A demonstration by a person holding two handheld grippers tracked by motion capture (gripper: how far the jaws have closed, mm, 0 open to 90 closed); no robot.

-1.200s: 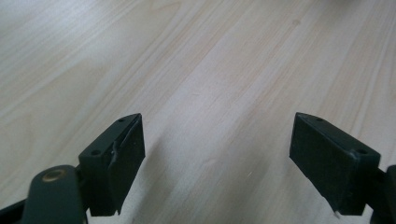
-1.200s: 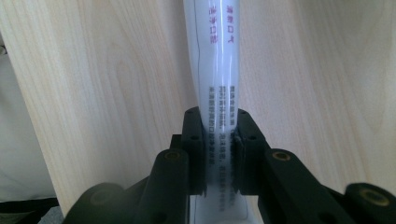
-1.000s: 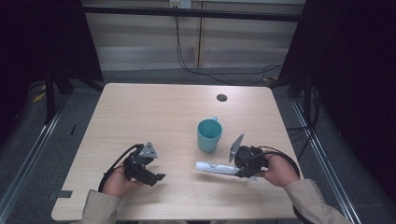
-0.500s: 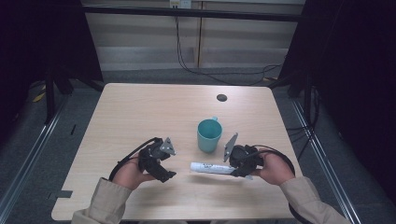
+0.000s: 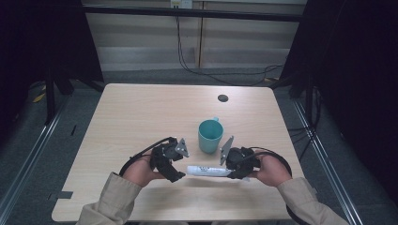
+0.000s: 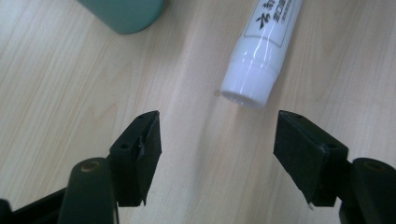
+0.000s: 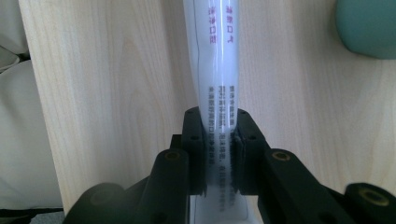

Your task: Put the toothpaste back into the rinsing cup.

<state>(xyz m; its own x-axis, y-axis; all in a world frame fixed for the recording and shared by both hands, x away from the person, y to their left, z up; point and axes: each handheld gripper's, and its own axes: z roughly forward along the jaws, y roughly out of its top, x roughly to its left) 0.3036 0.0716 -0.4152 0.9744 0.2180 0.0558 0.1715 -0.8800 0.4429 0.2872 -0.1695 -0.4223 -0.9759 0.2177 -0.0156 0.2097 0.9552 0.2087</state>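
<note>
A white tube (image 5: 209,171) with printed text lies across the table's front, its round cap end (image 6: 250,88) pointing left. My right gripper (image 7: 219,140) is shut on the tube (image 7: 218,70) near its flat tail, at the right in the high view (image 5: 234,171). My left gripper (image 6: 217,140) stands open with the cap end just ahead of its jaws, apart from them. In the high view the left gripper (image 5: 177,173) sits right beside the tube's left end. A teal mug (image 5: 210,135) stands just behind the tube.
The mug's base (image 6: 123,14) is close beyond the left jaw, and the mug (image 7: 366,28) is at the upper right of the right gripper view. A small dark disc (image 5: 223,98) lies at the table's back. The table's front edge (image 7: 25,93) runs near the tube.
My left gripper has moved right across the table to the tube's cap end. The right gripper has shifted the tube slightly left, keeping hold of it.
</note>
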